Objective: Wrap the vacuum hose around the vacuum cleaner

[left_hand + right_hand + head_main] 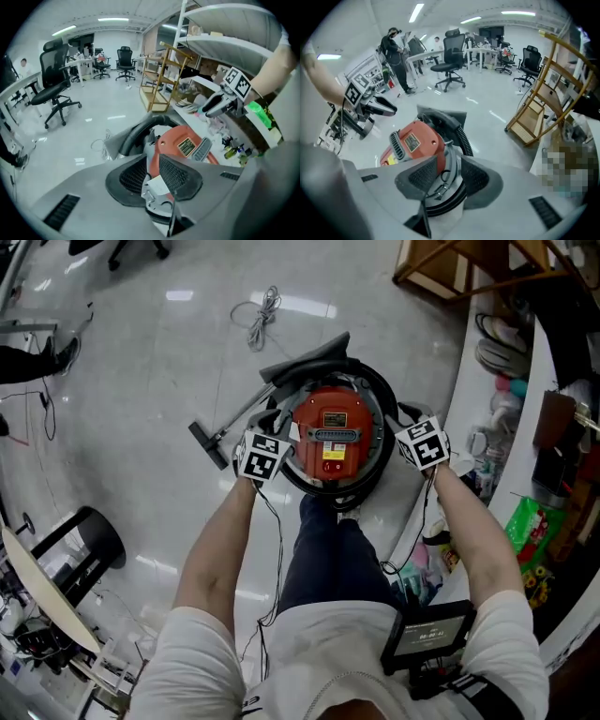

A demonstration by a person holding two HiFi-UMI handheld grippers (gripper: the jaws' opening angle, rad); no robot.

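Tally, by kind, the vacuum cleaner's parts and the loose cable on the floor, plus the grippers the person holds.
Vacuum cleaner: 1
Hose: 1
Wand with floor nozzle: 1
Loose white cable: 1
Grippers: 2, the left gripper and the right gripper
Total: 6

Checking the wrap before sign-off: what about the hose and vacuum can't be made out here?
Head view: left stretch of the hose, toward the wand, covered by the left gripper.
Both gripper views: lower half of the vacuum cleaner, behind each gripper's own body.
Head view: its base, under its own top.
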